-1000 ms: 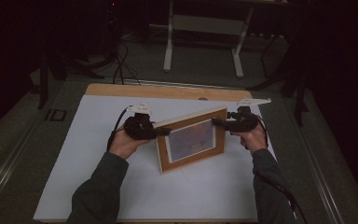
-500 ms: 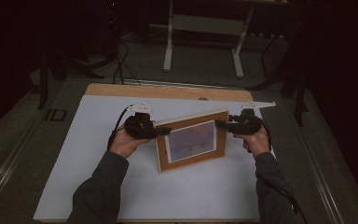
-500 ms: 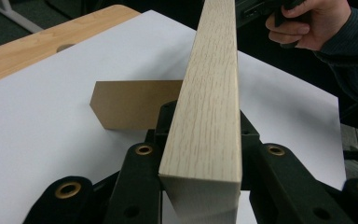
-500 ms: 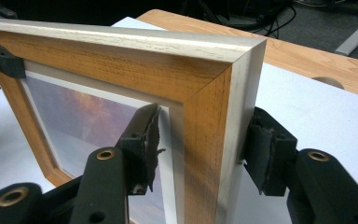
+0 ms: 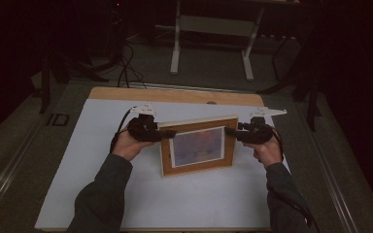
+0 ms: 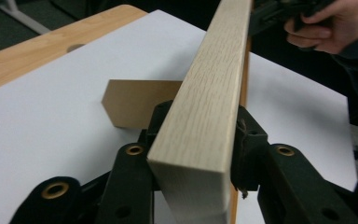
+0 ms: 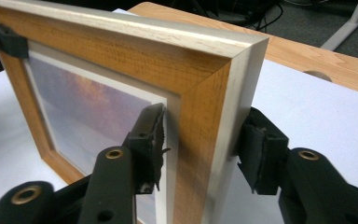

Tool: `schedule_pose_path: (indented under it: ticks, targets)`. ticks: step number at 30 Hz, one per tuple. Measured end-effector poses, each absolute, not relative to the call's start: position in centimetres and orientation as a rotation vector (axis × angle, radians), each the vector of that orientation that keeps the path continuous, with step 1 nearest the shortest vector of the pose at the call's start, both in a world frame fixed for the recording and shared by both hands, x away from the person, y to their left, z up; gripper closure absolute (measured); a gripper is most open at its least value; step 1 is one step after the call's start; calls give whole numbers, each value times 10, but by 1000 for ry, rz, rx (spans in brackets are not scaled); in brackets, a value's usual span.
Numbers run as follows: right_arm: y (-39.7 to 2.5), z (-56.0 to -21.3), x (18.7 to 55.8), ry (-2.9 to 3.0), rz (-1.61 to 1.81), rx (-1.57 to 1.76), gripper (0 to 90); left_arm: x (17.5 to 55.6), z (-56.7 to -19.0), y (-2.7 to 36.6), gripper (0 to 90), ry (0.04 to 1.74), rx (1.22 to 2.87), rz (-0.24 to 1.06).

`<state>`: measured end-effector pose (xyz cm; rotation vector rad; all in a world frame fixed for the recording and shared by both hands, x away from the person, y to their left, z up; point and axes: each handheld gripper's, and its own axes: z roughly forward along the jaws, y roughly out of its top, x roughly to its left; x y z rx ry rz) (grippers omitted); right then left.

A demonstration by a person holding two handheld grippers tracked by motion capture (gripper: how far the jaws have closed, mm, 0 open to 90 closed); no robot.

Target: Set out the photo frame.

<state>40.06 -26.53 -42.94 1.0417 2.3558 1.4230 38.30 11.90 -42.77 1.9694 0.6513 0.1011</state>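
The picture frame (image 5: 198, 146) stands upright mid-table, its stand (image 6: 135, 102) folded out behind. The left gripper (image 5: 167, 133) is clamped on its left side, the right gripper (image 5: 230, 131) on its right. Standing it looks nearly done; letting go remains

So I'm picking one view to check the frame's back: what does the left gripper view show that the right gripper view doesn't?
Left gripper view: the frame's pale side edge seen end-on, and the stand flap sticking out behind it over the white sheet; farther off, a hand with the other tongs. Right gripper view: the frame's front with the picture behind its mount, and one tong pad on the front. Both: tongs closed on the frame, the white sheet, the wooden table edge.
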Motion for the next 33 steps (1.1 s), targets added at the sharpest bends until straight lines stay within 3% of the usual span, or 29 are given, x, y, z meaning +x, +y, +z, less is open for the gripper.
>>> schedule_pose_path:
  ticks: [9,33]
  targets:
    - [-267,-430,391,2359,1373,1048,611,387,-429,123,628,699,1951,120]
    - [-263,-432,376,2349,1321,1113,613,394,-431,124,586,709,1942,133]
